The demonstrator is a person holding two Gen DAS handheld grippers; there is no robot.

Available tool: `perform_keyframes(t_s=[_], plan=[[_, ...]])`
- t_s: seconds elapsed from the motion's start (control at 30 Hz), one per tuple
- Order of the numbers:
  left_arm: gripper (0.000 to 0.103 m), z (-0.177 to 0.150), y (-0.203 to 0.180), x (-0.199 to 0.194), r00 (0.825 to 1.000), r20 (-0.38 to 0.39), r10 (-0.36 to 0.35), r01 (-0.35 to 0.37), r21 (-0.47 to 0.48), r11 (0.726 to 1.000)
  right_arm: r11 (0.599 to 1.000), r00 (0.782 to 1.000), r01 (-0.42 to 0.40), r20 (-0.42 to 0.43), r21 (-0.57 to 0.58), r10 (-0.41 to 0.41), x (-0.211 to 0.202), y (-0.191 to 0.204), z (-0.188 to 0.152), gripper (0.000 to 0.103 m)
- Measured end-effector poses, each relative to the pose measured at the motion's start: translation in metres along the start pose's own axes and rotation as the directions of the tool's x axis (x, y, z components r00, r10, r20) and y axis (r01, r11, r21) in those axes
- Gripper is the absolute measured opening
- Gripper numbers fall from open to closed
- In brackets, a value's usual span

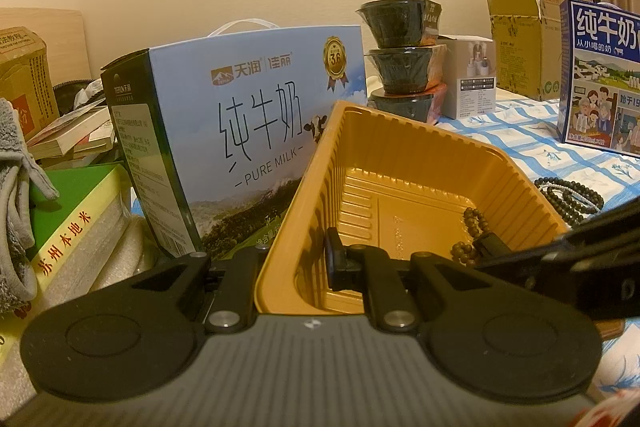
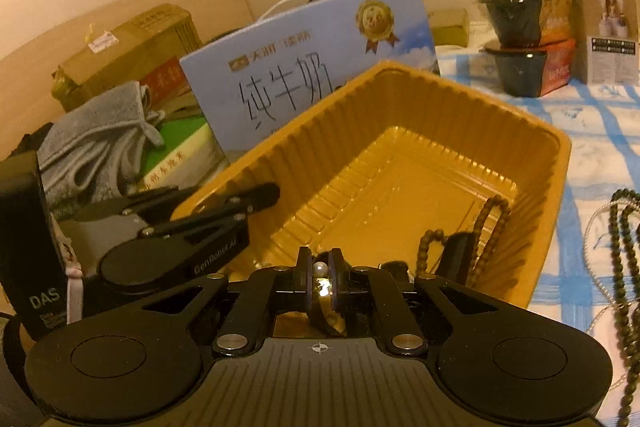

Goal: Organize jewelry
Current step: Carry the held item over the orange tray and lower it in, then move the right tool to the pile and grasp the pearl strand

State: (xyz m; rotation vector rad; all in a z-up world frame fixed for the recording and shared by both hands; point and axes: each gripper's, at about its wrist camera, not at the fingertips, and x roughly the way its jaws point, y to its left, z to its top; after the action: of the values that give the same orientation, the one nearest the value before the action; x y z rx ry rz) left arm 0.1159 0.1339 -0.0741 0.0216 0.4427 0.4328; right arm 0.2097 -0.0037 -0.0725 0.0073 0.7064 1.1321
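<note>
Pinched between the fingers of the right gripper is a small piece of jewelry, a pearl on a dark, gold-glinting band; the jaws are closing on it just above the near rim of the yellow tray. Inside the tray a brown bead bracelet is already lying against the right wall, so my reading is that the pearl piece is going in beside it.

To do this well, the right gripper should be carrying the piece clear over the rim and lowering it toward the bare tray floor before the fingers part, since a small piece dropped from height is likely to bounce on the ribbed plastic.

Steadying matters too: the left gripper is clamping the tray's near-left wall, one finger inside and one outside, and it should be keeping that hold so the light tray is not sliding.

Further out, dark bead necklaces are waiting on the blue checked cloth to the tray's right, and a milk carton is standing behind.
</note>
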Motion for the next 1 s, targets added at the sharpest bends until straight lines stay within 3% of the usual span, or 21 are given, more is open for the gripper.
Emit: perform_keyframes(t_s=[0.23, 0.33, 0.4, 0.6, 0.73, 0.87, 1.0], plan=[[0.013, 0.000, 0.000, 0.000, 1.000, 0.000, 0.000, 0.000, -0.003, 1.000, 1.000, 1.000, -0.010, 0.004, 0.019, 0.009, -0.001, 0.001, -0.006, 0.011], [0.013, 0.000, 0.000, 0.000, 1.000, 0.000, 0.000, 0.000, -0.001, 1.000, 0.999, 0.999, -0.009, 0.033, 0.044, 0.008, -0.011, -0.001, -0.007, 0.028], [0.013, 0.000, 0.001, 0.000, 1.000, -0.001, 0.000, 0.000, -0.001, 1.000, 0.997, 0.998, -0.005, 0.069, 0.075, -0.001, -0.023, -0.003, -0.009, 0.033], [0.013, 0.000, 0.002, 0.000, 1.000, -0.001, -0.001, 0.001, -0.001, 1.000, 0.981, 0.987, 0.087, 0.119, 0.173, -0.108, -0.066, -0.024, -0.027, 0.035], [0.013, 0.000, 0.001, 0.000, 1.000, -0.002, 0.000, 0.000, -0.001, 1.000, 0.947, 0.966, 0.212, 0.095, 0.241, -0.240, -0.090, -0.052, -0.040, 0.036], [0.013, 0.000, 0.002, 0.000, 1.000, -0.002, -0.001, 0.001, 0.000, 1.000, 0.900, 0.924, 0.346, 0.067, 0.266, -0.376, -0.109, -0.089, -0.042, 0.036], [0.013, -0.001, 0.002, 0.000, 1.000, -0.003, 0.000, 0.000, 0.001, 1.000, 0.869, 0.895, 0.417, 0.046, 0.268, -0.444, -0.117, -0.121, -0.035, 0.036]])
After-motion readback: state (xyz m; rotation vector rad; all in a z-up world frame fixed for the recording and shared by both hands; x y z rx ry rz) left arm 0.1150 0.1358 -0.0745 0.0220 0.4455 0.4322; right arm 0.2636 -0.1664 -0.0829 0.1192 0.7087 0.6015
